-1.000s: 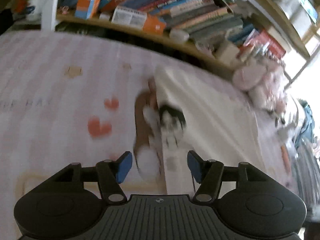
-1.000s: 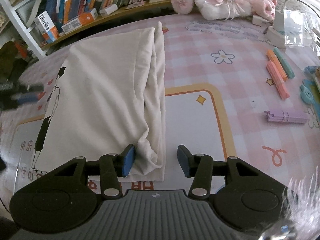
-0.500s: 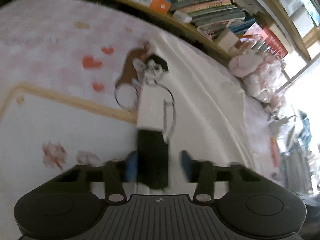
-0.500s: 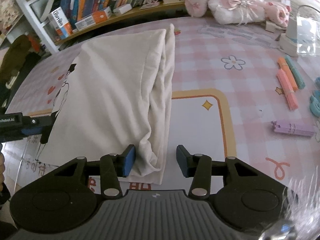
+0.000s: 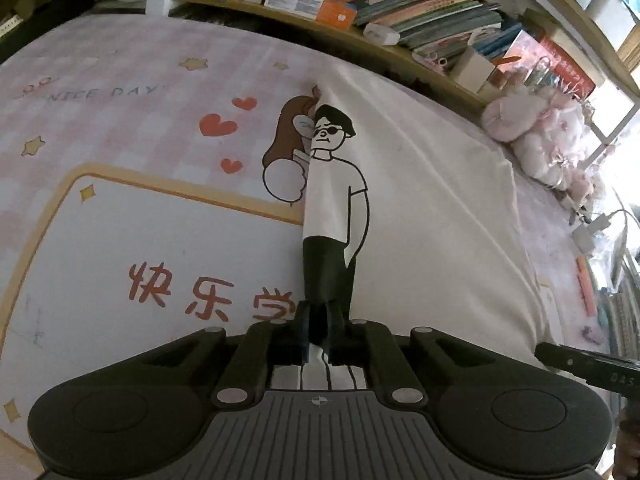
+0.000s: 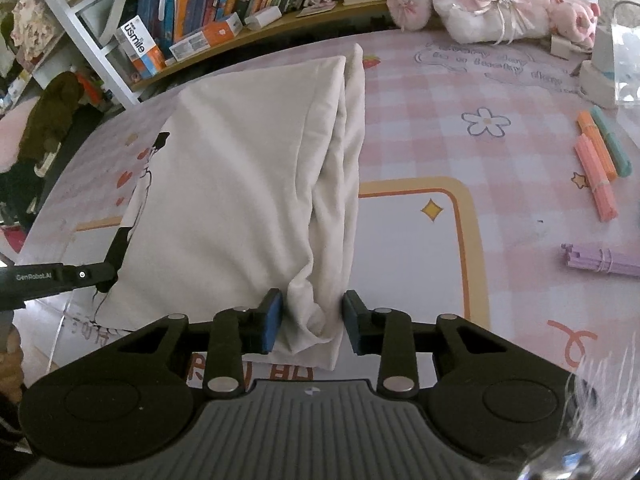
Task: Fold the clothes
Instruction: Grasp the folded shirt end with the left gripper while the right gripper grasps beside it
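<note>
A cream T-shirt (image 5: 420,220) printed with a cartoon man in sunglasses (image 5: 334,184) lies folded lengthwise on the pink checked mat (image 5: 120,128). My left gripper (image 5: 320,316) is at the shirt's near left corner; its jaws are closing and pinch the cloth at the print's dark trousers. In the right wrist view the shirt (image 6: 240,184) shows a bunched fold along its right side. My right gripper (image 6: 312,316) straddles that fold's near end; its jaws are closing, with the blue pads at the cloth's sides and not squeezing it. The left gripper (image 6: 108,264) shows there at the shirt's left corner.
A bookshelf (image 6: 224,0) full of books runs along the mat's far edge. Pink plush toys (image 6: 488,4) sit at the far right. Coloured sticks (image 6: 596,176) and a purple bundle (image 6: 600,264) lie on the mat to the right of the shirt.
My left gripper travelled along the shirt's left edge to its near corner and closed on the cloth. The right gripper stayed put while its jaws narrowed around the fold.
</note>
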The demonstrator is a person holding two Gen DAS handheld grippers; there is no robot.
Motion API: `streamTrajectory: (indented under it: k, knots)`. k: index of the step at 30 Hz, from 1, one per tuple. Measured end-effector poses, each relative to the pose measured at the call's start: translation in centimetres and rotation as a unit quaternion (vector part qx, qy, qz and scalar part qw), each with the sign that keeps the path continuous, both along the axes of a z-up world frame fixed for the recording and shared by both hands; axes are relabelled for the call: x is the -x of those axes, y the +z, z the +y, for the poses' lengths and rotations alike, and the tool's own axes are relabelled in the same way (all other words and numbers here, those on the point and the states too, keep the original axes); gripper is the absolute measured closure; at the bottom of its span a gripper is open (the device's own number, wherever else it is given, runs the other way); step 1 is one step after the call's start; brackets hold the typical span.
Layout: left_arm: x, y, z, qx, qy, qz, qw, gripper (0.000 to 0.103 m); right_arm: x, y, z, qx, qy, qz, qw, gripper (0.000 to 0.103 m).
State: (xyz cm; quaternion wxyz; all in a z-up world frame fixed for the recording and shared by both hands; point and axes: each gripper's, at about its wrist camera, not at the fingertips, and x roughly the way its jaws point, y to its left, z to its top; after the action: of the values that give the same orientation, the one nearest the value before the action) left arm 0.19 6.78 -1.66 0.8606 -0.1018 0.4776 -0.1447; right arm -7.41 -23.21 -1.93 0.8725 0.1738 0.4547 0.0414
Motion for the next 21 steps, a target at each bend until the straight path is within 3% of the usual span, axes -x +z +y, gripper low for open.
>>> streamTrajectory:
  k: [8,9,11,12,14,18,21]
  knots:
    - [2.9,1.6,-0.9,-0.076,-0.024,-0.061,0.995,0.089,1.0,0.5,-0.7,-0.018,-0.013,0.008,1.0,0.062]
    - [3.4,1.9,-1.2,-0.083,-0.034,-0.068,0.9936,0.085,1.2,0.5,-0.8,-0.022,-0.015,0.01,1.0,0.062]
    - [4.5,2.3,-1.9,-0.1,-0.06,-0.083,0.9897,0.069,1.8,0.5,-1.1,-0.034,-0.018,0.016,0.999,0.06]
    - [5.0,2.5,-2.2,-0.108,-0.07,-0.09,0.9876,0.049,2.0,0.5,-1.2,-0.04,-0.019,0.02,0.999,0.06]
    - [6.2,2.9,-3.0,-0.125,-0.091,-0.111,0.9817,0.027,2.4,0.5,-1.4,-0.051,-0.021,0.027,0.998,0.059]
    - [7.6,3.3,-4.8,-0.142,-0.138,-0.143,0.9697,0.022,2.8,0.4,-1.3,-0.06,-0.017,0.033,0.998,0.059]
    - [8.0,2.9,-6.0,-0.154,-0.167,-0.142,0.9635,0.02,2.7,0.4,-1.3,-0.061,-0.016,0.034,0.997,0.059]
